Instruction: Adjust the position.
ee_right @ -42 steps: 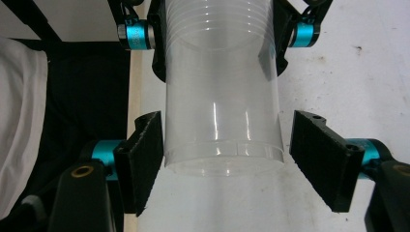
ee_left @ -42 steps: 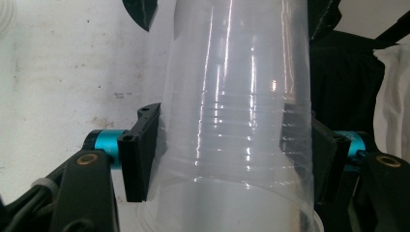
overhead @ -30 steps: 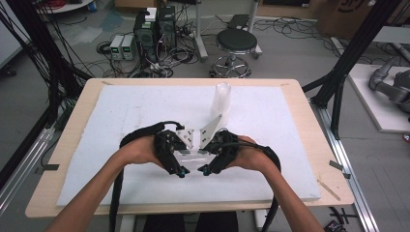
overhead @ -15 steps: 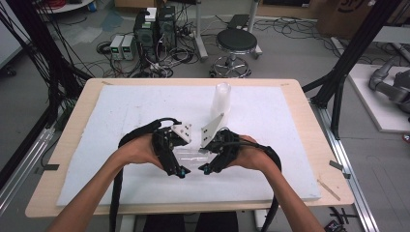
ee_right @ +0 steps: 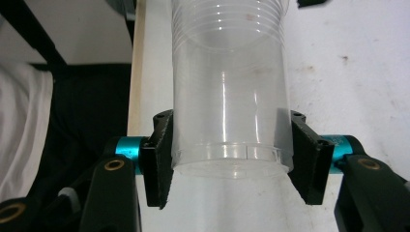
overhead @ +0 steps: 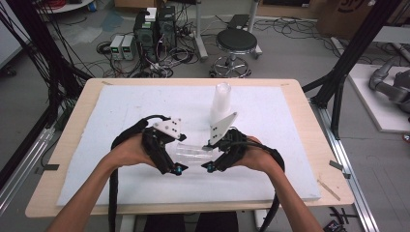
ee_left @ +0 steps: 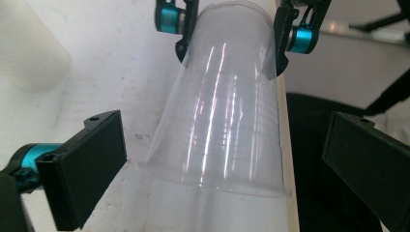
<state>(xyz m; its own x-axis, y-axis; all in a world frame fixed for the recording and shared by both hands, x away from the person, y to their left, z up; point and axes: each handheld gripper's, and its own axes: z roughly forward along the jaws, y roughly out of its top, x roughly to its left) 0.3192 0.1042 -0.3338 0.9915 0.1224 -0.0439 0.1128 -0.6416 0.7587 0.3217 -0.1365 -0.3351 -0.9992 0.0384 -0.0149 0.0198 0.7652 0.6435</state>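
The right gripper (ee_right: 232, 159) clamps a clear plastic cup (ee_right: 229, 96) held sideways; the left gripper (ee_left: 232, 159) frames its other end, jaws wide. To take hold well, close gently so the thin wall does not buckle

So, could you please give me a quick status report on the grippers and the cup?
Right gripper shut on clear cup, held level above the table. Left gripper open, jaws apart either side of the cup's wide end. White cup stack upright behind, out of the way.
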